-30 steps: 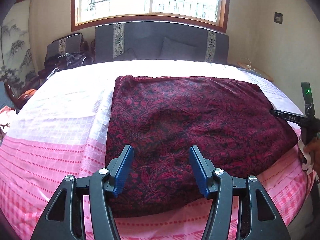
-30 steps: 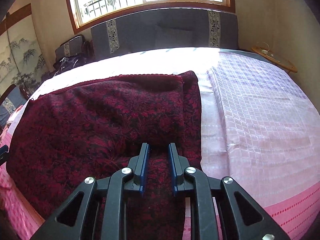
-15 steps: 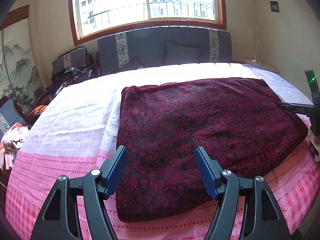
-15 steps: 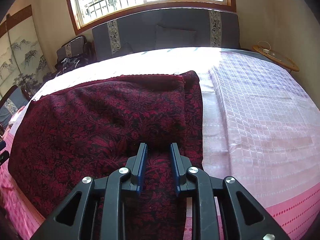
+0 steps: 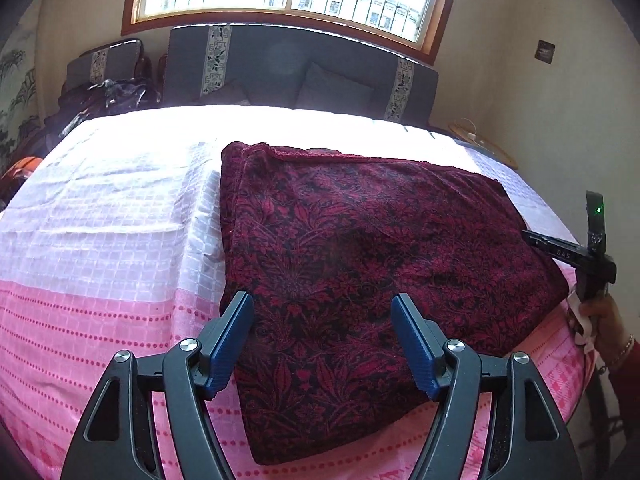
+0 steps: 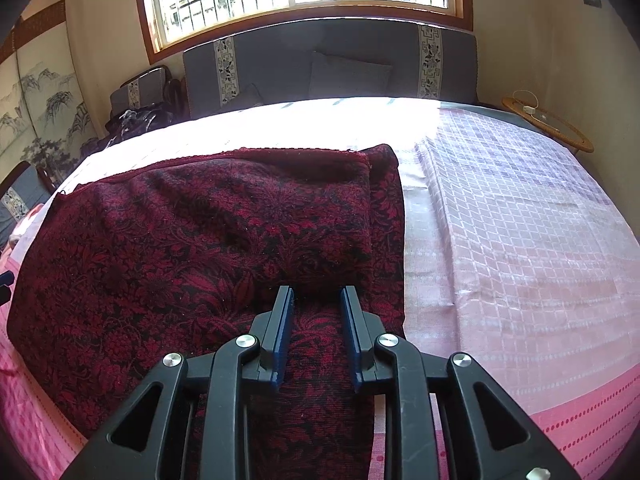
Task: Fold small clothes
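Observation:
A dark red flower-patterned garment [image 5: 360, 264] lies folded and flat on the pink and white bed cover [image 5: 100, 248]; it also shows in the right wrist view [image 6: 192, 248]. My left gripper [image 5: 322, 312] is open and empty, its blue-padded fingers spread above the garment's near left corner. My right gripper [image 6: 316, 300] hangs over the garment's near right part, jaws a narrow gap apart with no cloth between them. In the left wrist view the right gripper [image 5: 576, 252] shows at the garment's right edge.
A grey headboard with cushions [image 5: 300, 72] stands under the window. Dark bags [image 5: 108, 96] lie at the bed's far left. A round wooden side table [image 6: 548, 124] stands at the far right. The checked bed cover [image 6: 520, 220] spreads right of the garment.
My left gripper has drifted back and sideways over the garment's near corner, still open. My right gripper's jaws have opened slightly. The garment has not moved.

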Available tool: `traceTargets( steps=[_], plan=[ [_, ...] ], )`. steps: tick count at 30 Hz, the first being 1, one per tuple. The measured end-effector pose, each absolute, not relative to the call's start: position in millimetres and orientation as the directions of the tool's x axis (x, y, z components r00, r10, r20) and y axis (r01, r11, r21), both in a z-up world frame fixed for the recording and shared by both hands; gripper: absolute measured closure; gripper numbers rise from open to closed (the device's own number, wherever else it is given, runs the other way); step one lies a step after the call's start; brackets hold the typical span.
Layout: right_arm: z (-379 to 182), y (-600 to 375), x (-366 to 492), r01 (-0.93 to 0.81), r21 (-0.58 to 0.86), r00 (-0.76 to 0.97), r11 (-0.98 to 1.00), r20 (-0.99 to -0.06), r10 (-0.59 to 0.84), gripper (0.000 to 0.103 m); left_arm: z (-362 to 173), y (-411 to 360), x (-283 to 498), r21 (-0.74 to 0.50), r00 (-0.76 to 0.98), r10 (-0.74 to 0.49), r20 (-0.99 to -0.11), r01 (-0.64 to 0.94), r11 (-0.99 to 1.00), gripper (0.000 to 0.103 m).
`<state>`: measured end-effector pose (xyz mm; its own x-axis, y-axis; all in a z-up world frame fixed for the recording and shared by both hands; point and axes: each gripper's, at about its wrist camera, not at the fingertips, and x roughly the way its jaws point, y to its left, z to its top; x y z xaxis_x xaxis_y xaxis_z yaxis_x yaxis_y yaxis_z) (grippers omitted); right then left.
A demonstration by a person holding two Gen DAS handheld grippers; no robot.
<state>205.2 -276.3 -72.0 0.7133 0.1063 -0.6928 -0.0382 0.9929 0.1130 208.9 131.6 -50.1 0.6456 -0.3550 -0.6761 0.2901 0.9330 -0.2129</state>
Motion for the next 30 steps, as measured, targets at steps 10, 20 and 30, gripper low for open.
traceTargets(
  steps=[10,20,30],
  plan=[
    [-71,-275,204,-0.037,0.108,0.714,0.994,-0.693,0.101,0.082,-61,184,272,-0.436,0.538,-0.525,-0.660,0.295,0.850,0.036],
    [-70,-273,204,-0.031,0.088,0.715,0.996,-0.694,0.084,0.081,-86,195,329,-0.575,0.371,-0.663,-0.650,0.330,0.749,0.038],
    [-68,-268,201,-0.025,0.070,0.715,0.997,-0.696,0.067,0.081,-91,199,338,-0.582,0.390,-0.676,-0.625,0.343,0.737,0.069]
  ],
)
